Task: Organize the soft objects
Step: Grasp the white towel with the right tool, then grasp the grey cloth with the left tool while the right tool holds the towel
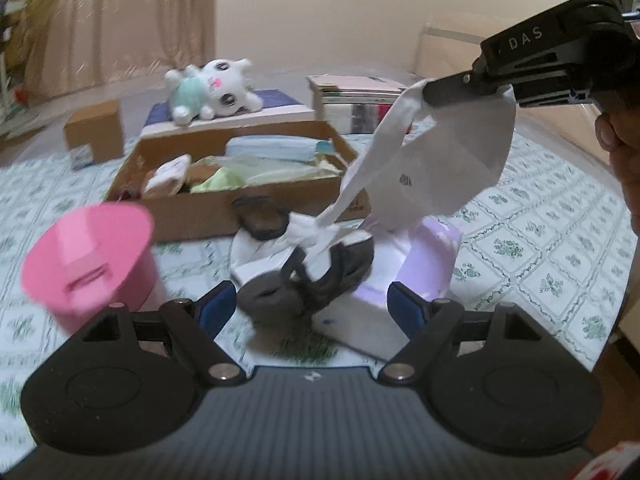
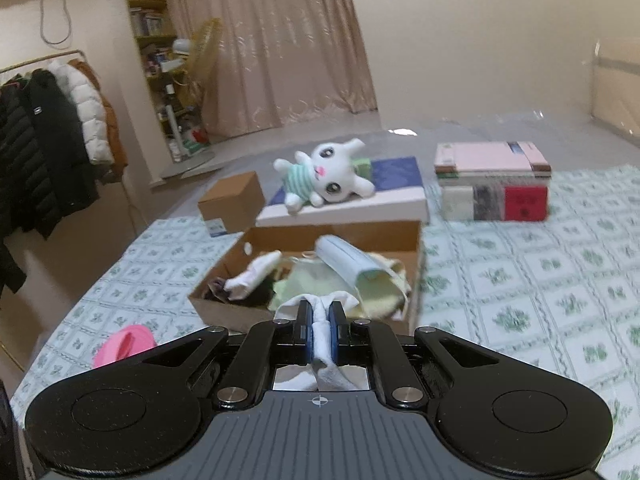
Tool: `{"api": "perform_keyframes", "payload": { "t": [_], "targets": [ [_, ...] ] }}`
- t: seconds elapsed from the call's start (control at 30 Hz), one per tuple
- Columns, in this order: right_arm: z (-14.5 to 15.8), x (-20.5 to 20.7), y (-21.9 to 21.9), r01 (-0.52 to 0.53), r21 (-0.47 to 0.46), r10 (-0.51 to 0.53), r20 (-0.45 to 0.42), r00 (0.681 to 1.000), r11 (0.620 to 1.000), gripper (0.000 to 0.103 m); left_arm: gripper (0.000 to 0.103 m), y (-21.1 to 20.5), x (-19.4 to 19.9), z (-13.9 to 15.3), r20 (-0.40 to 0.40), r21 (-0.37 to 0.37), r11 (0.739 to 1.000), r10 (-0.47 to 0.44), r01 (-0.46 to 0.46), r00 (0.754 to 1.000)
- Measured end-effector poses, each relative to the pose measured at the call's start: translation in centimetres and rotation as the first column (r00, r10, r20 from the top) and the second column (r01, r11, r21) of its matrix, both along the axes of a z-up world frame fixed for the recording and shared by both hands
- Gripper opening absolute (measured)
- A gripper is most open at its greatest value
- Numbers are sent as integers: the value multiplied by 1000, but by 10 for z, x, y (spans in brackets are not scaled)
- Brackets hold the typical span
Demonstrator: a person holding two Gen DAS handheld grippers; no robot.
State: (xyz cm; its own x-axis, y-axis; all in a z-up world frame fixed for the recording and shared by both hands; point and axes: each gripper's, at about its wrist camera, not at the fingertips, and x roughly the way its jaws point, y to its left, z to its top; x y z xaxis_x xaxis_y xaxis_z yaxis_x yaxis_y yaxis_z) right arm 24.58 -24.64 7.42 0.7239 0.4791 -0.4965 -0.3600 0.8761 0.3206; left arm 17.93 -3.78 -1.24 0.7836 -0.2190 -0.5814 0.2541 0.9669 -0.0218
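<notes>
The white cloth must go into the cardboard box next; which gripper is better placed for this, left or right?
Right. The right gripper is already shut on the white cloth, lifted, with the cardboard box just ahead of it. The left gripper is open, low over the dark socks.

White face mask (image 1: 444,156) dangles by its strap above the cardboard box (image 1: 192,208).

Right tool's arm (image 1: 524,42): white letters "DAS" printed on the black plastic.
White cloth (image 1: 448,152): a small dark printed mark, too blurred to read.
Small cardboard box (image 2: 232,200): a label on its side, text unreadable.
</notes>
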Motion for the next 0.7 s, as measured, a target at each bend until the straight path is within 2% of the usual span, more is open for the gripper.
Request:
{"api": "perform_keyframes", "payload": {
  "t": [0.13,0.23,0.27,0.37,0.43,0.5,0.6,0.7],
  "targets": [
    [-9,1,-10,15,23,-15,-23,1000,1000,8,72,-15,18,-7,9,61,997,-52,51,999],
    [-15,1,-13,20,33,-19,-33,999,999,8,62,-20,29,-15,-10,95,993,-76,76,997],
    [-16,1,-13,22,35,-21,-36,999,999,8,57,-21,32,-16,-16,99,992,-79,80,997],
    [-21,0,-15,30,47,-27,-48,998,998,8,49,-19,39,-20,-23,91,993,-77,79,997],
    [-23,-1,-16,32,49,-29,-55,998,998,8,40,-16,42,-20,-28,89,993,-79,81,996],
    [-25,-1,-16,35,49,-32,-59,998,998,8,21,-14,44,-18,-42,86,993,-83,86,996],
    [-25,-3,-17,40,52,-36,-62,997,998,8,15,-10,45,-13,-59,79,994,-77,81,995],
    [-21,-7,-17,37,48,-35,-55,998,998,8,14,-4,45,-1,-54,81,994,-74,78,996]
  ]
}}
